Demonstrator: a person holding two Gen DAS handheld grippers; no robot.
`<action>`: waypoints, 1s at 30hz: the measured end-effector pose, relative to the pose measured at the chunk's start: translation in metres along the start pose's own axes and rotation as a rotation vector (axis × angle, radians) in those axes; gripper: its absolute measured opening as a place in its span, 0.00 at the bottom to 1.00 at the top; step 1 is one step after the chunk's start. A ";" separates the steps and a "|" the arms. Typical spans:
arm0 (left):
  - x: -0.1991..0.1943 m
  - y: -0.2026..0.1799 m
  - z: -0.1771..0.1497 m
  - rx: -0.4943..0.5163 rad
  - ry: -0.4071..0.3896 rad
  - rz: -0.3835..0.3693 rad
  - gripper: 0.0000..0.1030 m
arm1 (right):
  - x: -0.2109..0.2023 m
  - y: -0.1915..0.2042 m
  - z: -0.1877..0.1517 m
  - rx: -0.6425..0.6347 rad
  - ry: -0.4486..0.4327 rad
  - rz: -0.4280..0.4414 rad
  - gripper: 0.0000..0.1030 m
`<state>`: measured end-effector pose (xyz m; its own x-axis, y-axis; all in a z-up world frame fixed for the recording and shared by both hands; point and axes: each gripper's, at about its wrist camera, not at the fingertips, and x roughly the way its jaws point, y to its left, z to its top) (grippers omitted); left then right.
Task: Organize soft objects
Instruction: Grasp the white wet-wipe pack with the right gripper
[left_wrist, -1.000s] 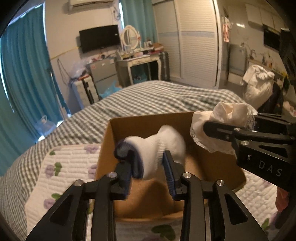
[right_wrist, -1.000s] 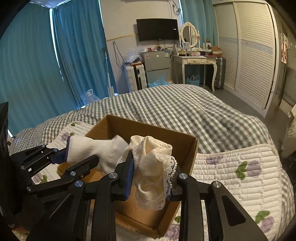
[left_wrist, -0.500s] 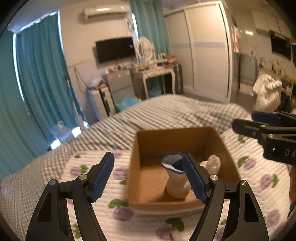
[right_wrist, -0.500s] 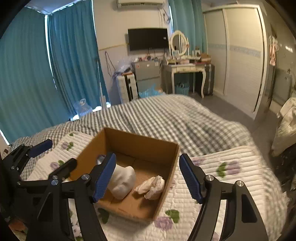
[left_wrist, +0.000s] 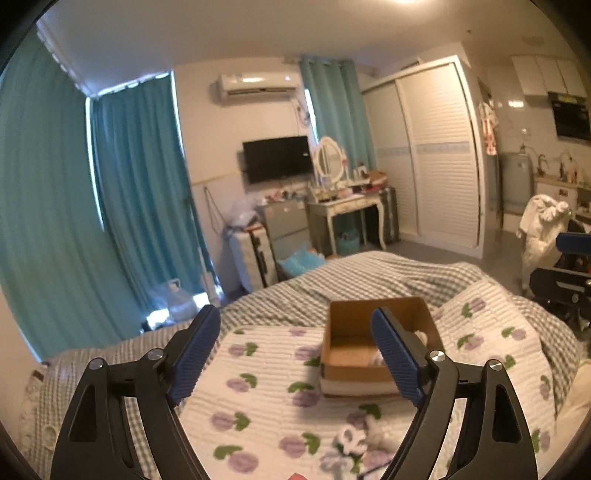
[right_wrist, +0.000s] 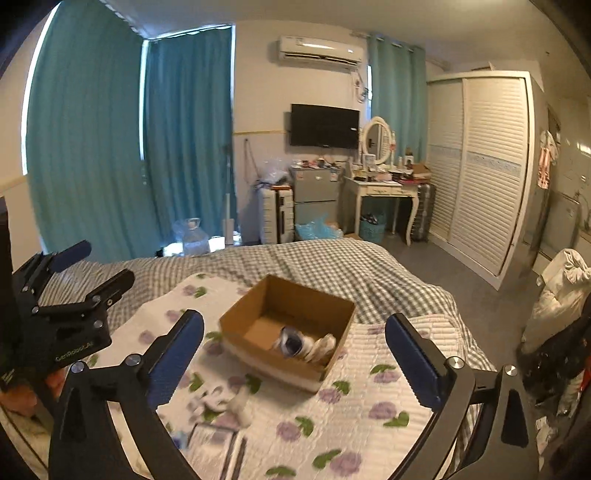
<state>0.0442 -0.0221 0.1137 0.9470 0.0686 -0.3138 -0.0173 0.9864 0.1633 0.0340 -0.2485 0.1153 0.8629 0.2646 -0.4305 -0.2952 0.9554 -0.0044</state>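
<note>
1. Step in hand, I'd say: between drops. Both grippers sit back from the cardboard box (right_wrist: 288, 325) w/ nothing between the jaws
2. Left gripper (left_wrist: 295, 354): jaws opening, already wide, empty. The box shows through the gap but well beyond the tips
3. Right gripper (right_wrist: 295, 354): same, jaws opening wide, nothing in them
4. Box sits on the floral quilt (right_wrist: 373, 406), top open. Inside, at its near right corner: a white sock w/ dark blue cuff (right_wrist: 291, 341) and a cream lace-trimmed piece (right_wrist: 325, 345) just beside it, touching. Rest of the box floor is bare
5. More soft bits lie loose on the quilt near the grippers, e.g. small white items (right_wrist: 236, 406), too blurred to name
6. Next move prob calls for dipping down to those, closing on one each, then carrying to the box
</note>
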 end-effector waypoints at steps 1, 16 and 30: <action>-0.005 0.002 -0.007 0.000 0.003 -0.001 0.83 | -0.009 0.006 -0.007 -0.008 -0.001 0.004 1.00; 0.000 0.013 -0.150 -0.116 0.256 -0.050 0.82 | 0.046 0.067 -0.176 0.002 0.244 0.100 1.00; 0.007 0.006 -0.206 -0.075 0.374 -0.103 0.82 | 0.112 0.114 -0.240 -0.092 0.418 0.116 1.00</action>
<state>-0.0148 0.0153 -0.0801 0.7629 0.0045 -0.6465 0.0350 0.9982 0.0484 -0.0014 -0.1416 -0.1498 0.5872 0.2759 -0.7610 -0.4319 0.9019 -0.0063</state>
